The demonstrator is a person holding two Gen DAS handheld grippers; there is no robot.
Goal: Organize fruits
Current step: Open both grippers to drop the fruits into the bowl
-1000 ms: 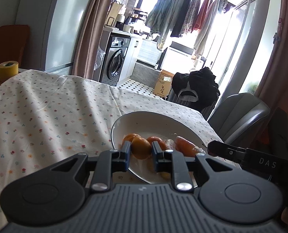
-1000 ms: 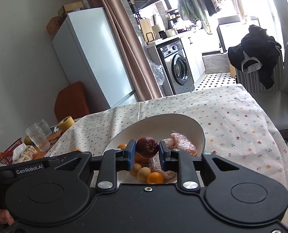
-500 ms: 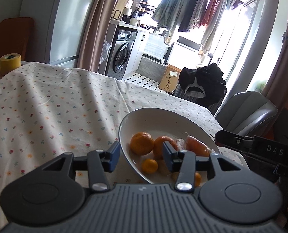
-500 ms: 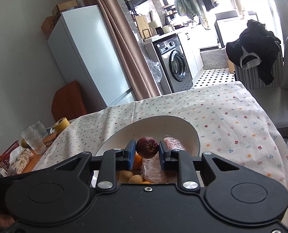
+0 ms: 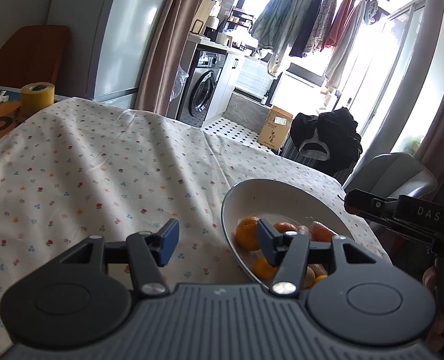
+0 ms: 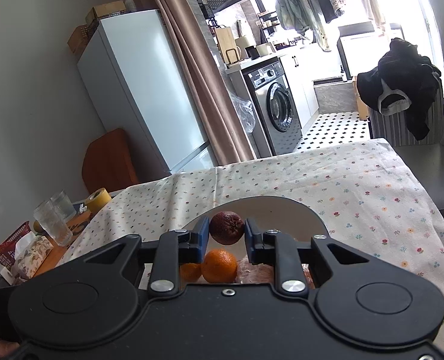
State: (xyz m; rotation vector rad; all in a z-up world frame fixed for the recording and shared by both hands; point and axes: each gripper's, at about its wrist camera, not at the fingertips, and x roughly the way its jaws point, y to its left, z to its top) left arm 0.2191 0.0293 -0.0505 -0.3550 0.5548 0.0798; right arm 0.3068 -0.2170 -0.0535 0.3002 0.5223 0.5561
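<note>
A white bowl (image 5: pixel 281 192) sits on the floral tablecloth and holds several oranges (image 5: pixel 247 232) and wrapped pinkish fruit. My left gripper (image 5: pixel 217 241) is open and empty, just left of the bowl's near rim, its right finger over the bowl. My right gripper (image 6: pixel 226 232) is shut on a dark purple wrinkled fruit (image 6: pixel 226 228) and holds it above the bowl (image 6: pixel 281 207). Oranges (image 6: pixel 219 265) lie in the bowl below it. The right gripper also shows at the right edge of the left wrist view (image 5: pixel 401 213).
A yellow tape roll (image 5: pixel 37 97), glasses (image 6: pixel 52 222) and a tissue pack (image 6: pixel 31 256) stand at the table's left end. A grey chair (image 5: pixel 392 174) stands beyond the table's right edge. The tablecloth (image 5: pixel 87 174) spreads left of the bowl.
My left gripper let go of an orange into the bowl, opened, and moved left. My right gripper has kept hold of the dark fruit and moved closer over the bowl.
</note>
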